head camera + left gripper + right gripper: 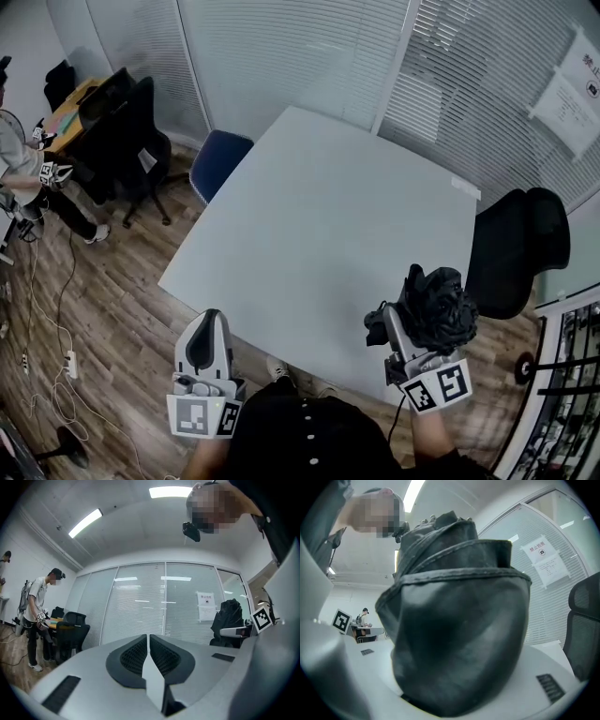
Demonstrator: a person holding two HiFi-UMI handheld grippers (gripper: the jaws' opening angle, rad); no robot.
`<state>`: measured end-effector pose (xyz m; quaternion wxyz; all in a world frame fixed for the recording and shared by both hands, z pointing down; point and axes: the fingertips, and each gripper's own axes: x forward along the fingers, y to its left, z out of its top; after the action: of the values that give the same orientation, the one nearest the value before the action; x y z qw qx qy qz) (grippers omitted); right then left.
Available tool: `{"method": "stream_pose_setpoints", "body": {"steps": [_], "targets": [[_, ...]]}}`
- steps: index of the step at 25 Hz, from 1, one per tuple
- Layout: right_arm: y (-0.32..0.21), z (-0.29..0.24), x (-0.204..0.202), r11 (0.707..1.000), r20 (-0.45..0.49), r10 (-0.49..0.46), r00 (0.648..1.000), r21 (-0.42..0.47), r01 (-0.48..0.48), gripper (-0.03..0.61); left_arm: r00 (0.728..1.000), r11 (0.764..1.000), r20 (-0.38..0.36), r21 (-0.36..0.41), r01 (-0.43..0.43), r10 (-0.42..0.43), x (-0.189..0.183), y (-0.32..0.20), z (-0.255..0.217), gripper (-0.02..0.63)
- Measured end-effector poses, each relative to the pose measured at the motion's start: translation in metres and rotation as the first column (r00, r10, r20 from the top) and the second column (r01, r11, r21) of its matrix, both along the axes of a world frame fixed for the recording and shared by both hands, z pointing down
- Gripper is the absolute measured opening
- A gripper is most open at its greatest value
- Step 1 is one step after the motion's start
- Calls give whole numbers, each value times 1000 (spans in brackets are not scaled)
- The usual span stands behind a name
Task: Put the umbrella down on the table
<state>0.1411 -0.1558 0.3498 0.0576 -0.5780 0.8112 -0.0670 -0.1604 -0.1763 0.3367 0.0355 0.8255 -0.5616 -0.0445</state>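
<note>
Black folded umbrella (pixel 439 309) clamped in my right claw (pixel 398 330), long axis upright, at the worktop's (pixel 319 234) near right corner. Left claw (pixel 210 328) closed, empty.

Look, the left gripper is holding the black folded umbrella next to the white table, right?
Not quite. It is the right gripper that holds the black folded umbrella next to the white table. The right gripper view shows the umbrella filling its jaws. The left gripper has its jaws together on nothing.

The umbrella (pixel 439 305) is matt black cloth, the table (pixel 319 225) smooth and matt, the floor (pixel 103 309) wood-grained.
</note>
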Motion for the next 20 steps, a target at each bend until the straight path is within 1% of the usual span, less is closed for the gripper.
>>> {"method": "stream_pose_setpoints", "body": {"steps": [9, 14, 17, 20], "targets": [[-36, 8, -19, 998, -39, 36, 999, -45, -37, 265, 999, 998, -12, -40, -51, 51, -16, -47, 10, 26], [-46, 13, -29, 996, -58, 46, 997, -69, -50, 265, 996, 994, -11, -64, -92, 92, -22, -59, 13, 26], [-52, 20, -34, 995, -76, 31, 997, -90, -38, 265, 997, 994, -12, -75, -81, 80, -25, -63, 19, 26], [-56, 27, -31, 993, -99, 4, 995, -114, -16, 265, 998, 994, -23, -86, -67, 65, -21, -65, 24, 26]]}}
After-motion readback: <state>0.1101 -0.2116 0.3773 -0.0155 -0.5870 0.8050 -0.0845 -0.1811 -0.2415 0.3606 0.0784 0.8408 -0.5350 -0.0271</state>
